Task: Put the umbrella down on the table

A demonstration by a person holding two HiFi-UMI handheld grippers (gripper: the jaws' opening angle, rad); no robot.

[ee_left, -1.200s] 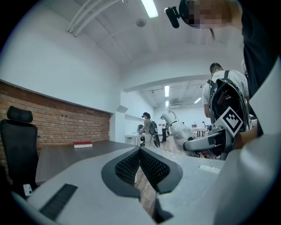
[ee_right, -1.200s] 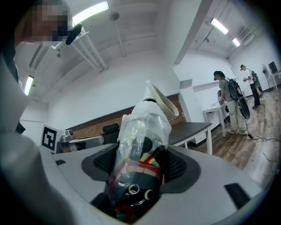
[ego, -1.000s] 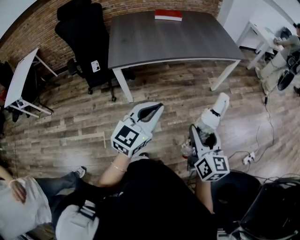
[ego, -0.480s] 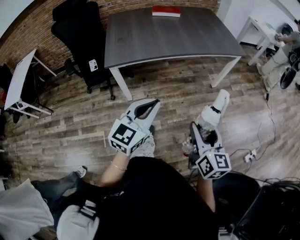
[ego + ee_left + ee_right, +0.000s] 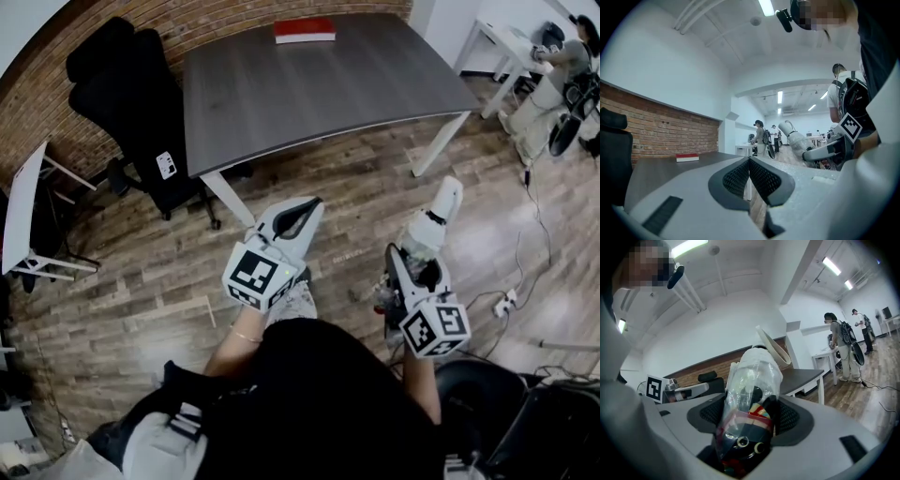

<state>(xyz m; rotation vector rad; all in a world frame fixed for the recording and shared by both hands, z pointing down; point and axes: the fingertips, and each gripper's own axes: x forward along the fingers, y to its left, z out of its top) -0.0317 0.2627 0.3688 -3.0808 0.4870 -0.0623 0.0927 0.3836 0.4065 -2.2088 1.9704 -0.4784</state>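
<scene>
Fingers, left gripper (image 5: 750, 161): pressed together, empty.
Fingers, right gripper (image 5: 750, 416): clamped on your umbrella (image 5: 752, 376), which is folded in a clear sleeve, pale handle out front.
Floor (image 5: 141, 272): wood planks, right under both grippers.
Desk (image 5: 309, 94): dark top, ahead of you, well apart from the umbrella.
Chair (image 5: 131, 103): black, by the desk's left side.
Umbrella: up in the air, not on the desk yet.
Book (image 5: 304, 30): red, flat at the desk's far edge.

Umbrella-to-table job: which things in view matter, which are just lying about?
In the job:
- umbrella, in clear wrap, held by the right gripper
- grey table

Lying about:
- red book at the table's far edge
- black chair
- white desk
- left gripper, shut and empty
</scene>
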